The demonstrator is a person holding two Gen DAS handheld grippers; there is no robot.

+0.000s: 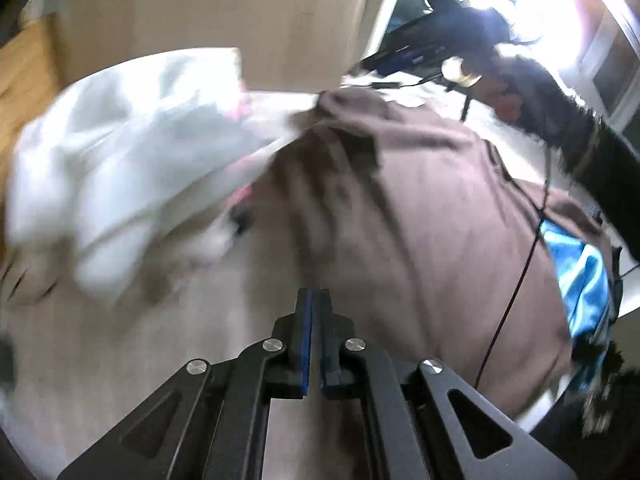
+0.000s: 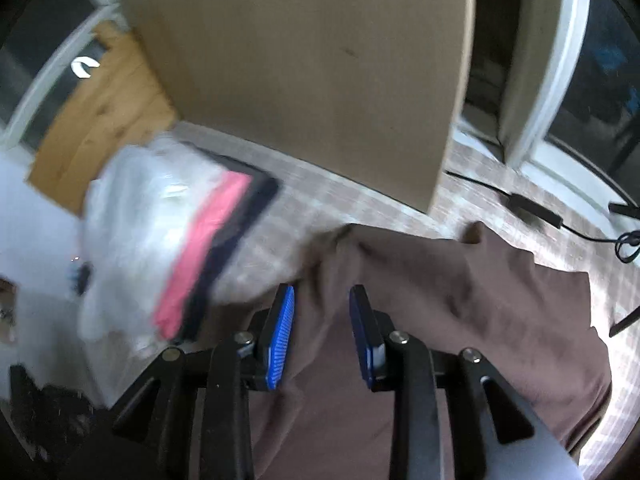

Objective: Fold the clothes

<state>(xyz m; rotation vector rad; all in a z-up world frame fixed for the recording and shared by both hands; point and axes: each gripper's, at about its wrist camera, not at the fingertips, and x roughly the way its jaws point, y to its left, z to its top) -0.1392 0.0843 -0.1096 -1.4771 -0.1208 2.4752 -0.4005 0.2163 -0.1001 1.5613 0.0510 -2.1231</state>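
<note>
a brown garment lay spread and rumpled across a checked cloth surface, its nearest fold reaching right up to both cameras. in the left wrist view the same brown garment filled the middle and right of the frame.

the right gripper sat directly over the brown garment with its two blue-padded fingers spread apart, cloth showing in the gap between them but not pinched. the left gripper was at the garment's near edge, its fingers pressed together with only a thin slit between the blue pads; whether any cloth was caught in that slit could not be told.

just left of the brown garment lay a blurred white bundle, with a pink and dark striped edge on the side facing the garment. beyond the garment a large cardboard box stood on the checked surface. a thin black cable ran over the surface to the right of the box.

in the left wrist view a hand in a dark fuzzy sleeve was above the far right of the garment, gripping the handle of the other tool. a bright blue shiny fabric showed at the garment's right edge.
</note>
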